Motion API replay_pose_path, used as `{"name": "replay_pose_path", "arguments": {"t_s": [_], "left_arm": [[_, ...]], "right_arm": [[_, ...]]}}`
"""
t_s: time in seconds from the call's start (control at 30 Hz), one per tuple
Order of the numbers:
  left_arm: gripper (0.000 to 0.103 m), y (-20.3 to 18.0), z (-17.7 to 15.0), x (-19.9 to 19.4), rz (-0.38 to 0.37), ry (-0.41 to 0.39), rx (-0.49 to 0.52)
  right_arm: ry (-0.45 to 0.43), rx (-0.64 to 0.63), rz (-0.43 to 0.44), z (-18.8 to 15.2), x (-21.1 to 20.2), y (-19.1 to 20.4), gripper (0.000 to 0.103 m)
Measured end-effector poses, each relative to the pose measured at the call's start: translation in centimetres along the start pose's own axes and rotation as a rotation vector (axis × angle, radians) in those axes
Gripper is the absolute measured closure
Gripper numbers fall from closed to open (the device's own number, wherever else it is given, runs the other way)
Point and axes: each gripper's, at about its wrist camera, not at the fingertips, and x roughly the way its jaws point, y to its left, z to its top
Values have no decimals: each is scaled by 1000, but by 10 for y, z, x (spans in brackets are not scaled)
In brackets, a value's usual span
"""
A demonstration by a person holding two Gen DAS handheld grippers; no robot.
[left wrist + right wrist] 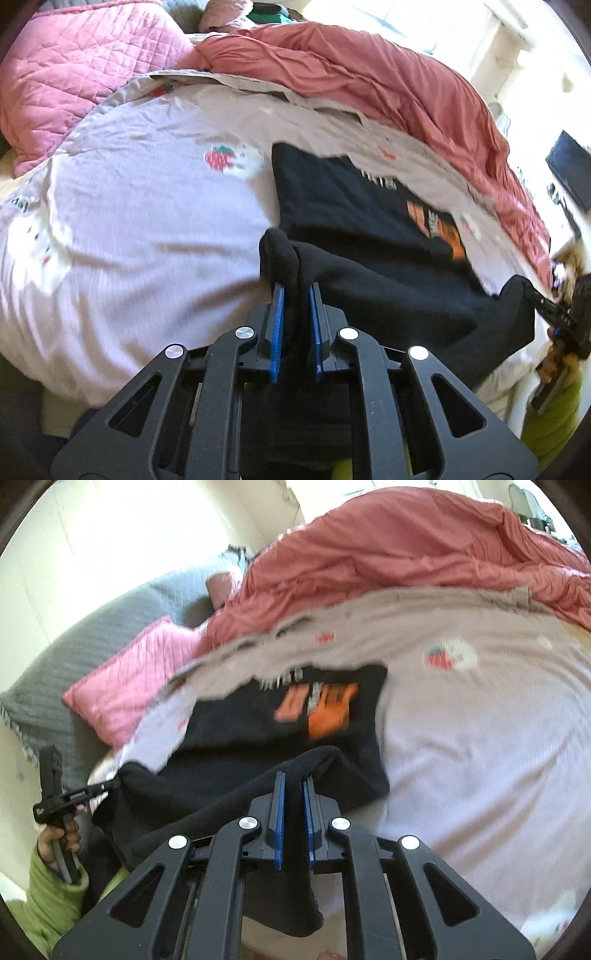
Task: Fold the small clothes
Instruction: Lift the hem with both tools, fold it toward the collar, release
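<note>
A black T-shirt (347, 206) with an orange and white print lies on the pale bedsheet (147, 221). My left gripper (295, 291) is shut on one corner of its near edge and holds it lifted. My right gripper (293, 779) is shut on the other corner of the black T-shirt (266, 716), also lifted. The near edge hangs stretched between the two grippers. The right gripper shows at the right edge of the left wrist view (535, 295), and the left gripper at the left of the right wrist view (107, 786).
A salmon-red duvet (369, 81) is bunched along the far side of the bed. A pink quilted pillow (74, 74) and a grey quilted blanket (92, 635) lie at the head end. The strawberry-print sheet (480, 720) extends beside the shirt.
</note>
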Motion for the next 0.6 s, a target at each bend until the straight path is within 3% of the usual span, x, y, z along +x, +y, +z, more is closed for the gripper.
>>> {"name": "replay_pose_path", "arguments": {"t_s": [0.27,0.43,0.6], "left_arm": [[97,-13,65,42,26,-3,-15],[97,-10,96,64,38,-11,-48],[102,1,112,86,112,-13,-50]], "right_arm": [[-67,46,-61,53,42,-22,95],[-60,97,-100,66,68,-43,95],[-9,156,-159,66,97,-65,95]]}}
